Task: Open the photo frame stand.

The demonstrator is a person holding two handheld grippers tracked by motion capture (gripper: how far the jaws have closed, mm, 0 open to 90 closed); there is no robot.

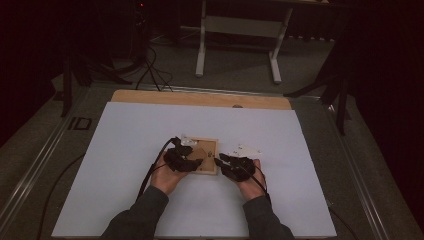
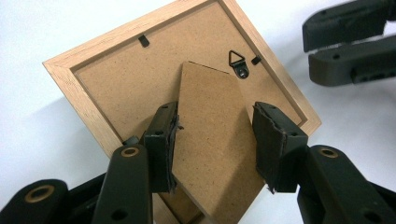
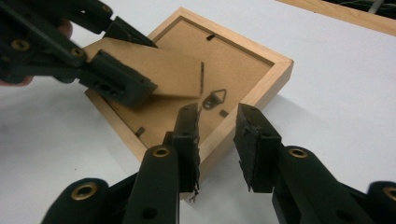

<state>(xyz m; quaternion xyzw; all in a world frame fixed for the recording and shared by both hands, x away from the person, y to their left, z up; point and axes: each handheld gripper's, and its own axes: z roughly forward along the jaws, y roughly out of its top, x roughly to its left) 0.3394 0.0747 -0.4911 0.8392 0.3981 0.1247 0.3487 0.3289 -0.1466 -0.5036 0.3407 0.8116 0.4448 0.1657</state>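
L gripper (image 2: pixel 212 140) clamped on brown hardboard easel stand (image 2: pixel 215 140) of light wooden picture frame (image 1: pixel 204 156); R gripper (image 3: pixel 217 144) jaws apart, straddling frame's edge w/o pressing it.

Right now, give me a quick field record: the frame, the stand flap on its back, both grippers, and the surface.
frame: wooden picture frame lying back side up on the table, hanger showing
stand: cardboard stand flap lifted off the backing at an angle
left gripper: left gripper straddles the flap, jaws on either side of it; firm grip cannot be confirmed
right gripper: right gripper open at the frame's edge near the hanger, nothing between its jaws
surface: white table
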